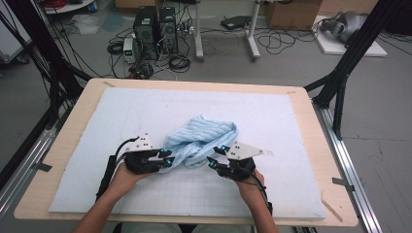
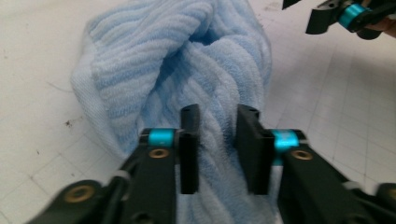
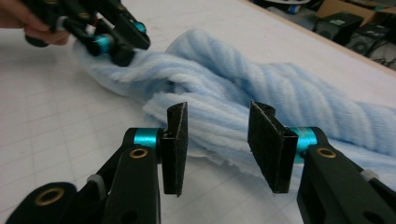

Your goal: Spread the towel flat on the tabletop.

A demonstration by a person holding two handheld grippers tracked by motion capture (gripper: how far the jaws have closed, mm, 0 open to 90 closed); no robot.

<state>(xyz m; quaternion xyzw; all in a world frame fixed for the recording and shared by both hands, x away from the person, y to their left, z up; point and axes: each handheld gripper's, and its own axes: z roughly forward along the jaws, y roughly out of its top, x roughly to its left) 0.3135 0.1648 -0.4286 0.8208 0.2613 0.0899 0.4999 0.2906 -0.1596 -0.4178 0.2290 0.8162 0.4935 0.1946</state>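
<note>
A light blue ribbed towel [image 1: 199, 141] is seen crumpled and twisted near the middle of the pale blue mat [image 1: 291, 121], which is laid on the wooden table [image 1: 311, 111]. The left gripper [image 1: 167, 158] is placed at the left end of the towel; in the left gripper view a fold of the cloth [image 2: 187, 79] is found between its jaws, which are parted with a gap. The right gripper [image 1: 217, 156] is held at the right side of the towel, its jaws wide apart, and the fabric [image 3: 280, 93] is seen just beyond them.
</note>
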